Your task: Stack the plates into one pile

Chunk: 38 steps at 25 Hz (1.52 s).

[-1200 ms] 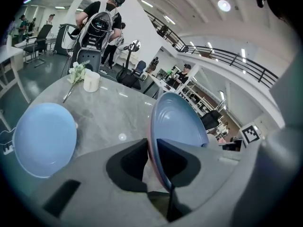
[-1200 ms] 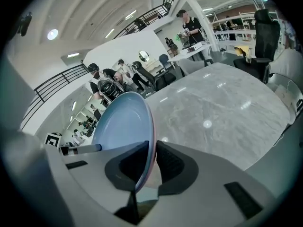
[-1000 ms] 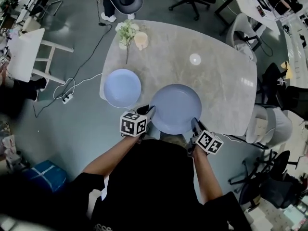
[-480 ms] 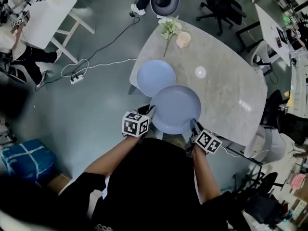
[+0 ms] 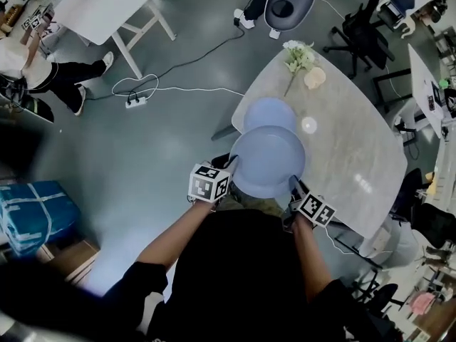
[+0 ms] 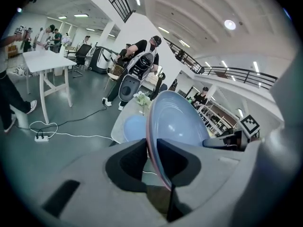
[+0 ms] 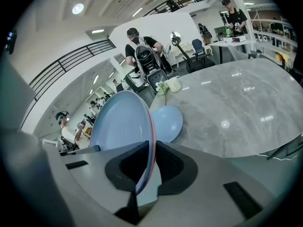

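The large blue plate is clamped at opposite rim edges by the left hand-held gripper and the right hand-held gripper, presumably so it is kept level. It is held partly over the smaller plate lying on the counter.

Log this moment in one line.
left tool: shut on big plate rim | right tool: shut on opposite rim | small plate: on table | stacking: not yet done
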Motion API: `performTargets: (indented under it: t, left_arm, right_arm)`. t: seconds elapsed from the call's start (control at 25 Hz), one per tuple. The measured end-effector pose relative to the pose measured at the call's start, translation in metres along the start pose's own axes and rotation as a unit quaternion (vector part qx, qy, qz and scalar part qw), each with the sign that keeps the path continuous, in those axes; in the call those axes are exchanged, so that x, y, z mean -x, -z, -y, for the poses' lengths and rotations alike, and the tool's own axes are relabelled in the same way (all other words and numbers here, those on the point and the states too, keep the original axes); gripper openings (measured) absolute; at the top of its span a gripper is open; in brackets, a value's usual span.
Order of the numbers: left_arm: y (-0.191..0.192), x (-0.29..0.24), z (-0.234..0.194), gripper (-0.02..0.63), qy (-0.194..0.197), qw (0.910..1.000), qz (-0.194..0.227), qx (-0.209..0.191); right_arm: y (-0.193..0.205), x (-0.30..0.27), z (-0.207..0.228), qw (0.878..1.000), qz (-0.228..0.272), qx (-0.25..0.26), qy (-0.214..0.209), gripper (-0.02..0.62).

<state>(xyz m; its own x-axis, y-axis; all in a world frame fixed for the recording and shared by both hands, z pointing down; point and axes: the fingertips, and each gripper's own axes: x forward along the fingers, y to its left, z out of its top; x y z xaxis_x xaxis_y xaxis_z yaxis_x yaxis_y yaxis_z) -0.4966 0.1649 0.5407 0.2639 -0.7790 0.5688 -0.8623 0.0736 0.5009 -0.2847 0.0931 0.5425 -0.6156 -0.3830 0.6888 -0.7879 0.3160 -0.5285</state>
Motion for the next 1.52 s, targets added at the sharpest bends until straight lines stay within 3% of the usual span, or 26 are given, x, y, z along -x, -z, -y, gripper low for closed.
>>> performTargets:
  t: [0.32,0.68,0.88,1.24,1.52]
  left_arm:
    - [-0.016,-0.024,-0.036,0.075,-0.009,0.9998,-0.006,0.019]
    - [-0.032,-0.088,-0.071,0.077,-0.012,0.9970,-0.076,0.012]
    - [-0.022,-0.141,-0.088,0.086,-0.008,0.9898,-0.142,-0.006]
    - [-0.014,-0.206,-0.111,0.092,-0.009,0.9748,-0.221,-0.028]
    - [-0.008,-0.227,-0.115,0.094,-0.012,0.9675,-0.252,-0.016]
  right_arm:
    - [-0.010,-0.051,-0.001,1.000,-0.019,-0.003,0.003,0.044]
    - [-0.036,-0.104,0.019,0.999,-0.031,-0.025,0.031,0.044]
    - [-0.041,-0.136,0.051,0.996,-0.047,-0.052,0.056,0.044]
    - [-0.041,-0.185,0.093,0.990,-0.083,-0.076,0.079,0.044]
    - [-0.043,-0.201,0.111,0.989,-0.103,-0.071,0.079,0.044]
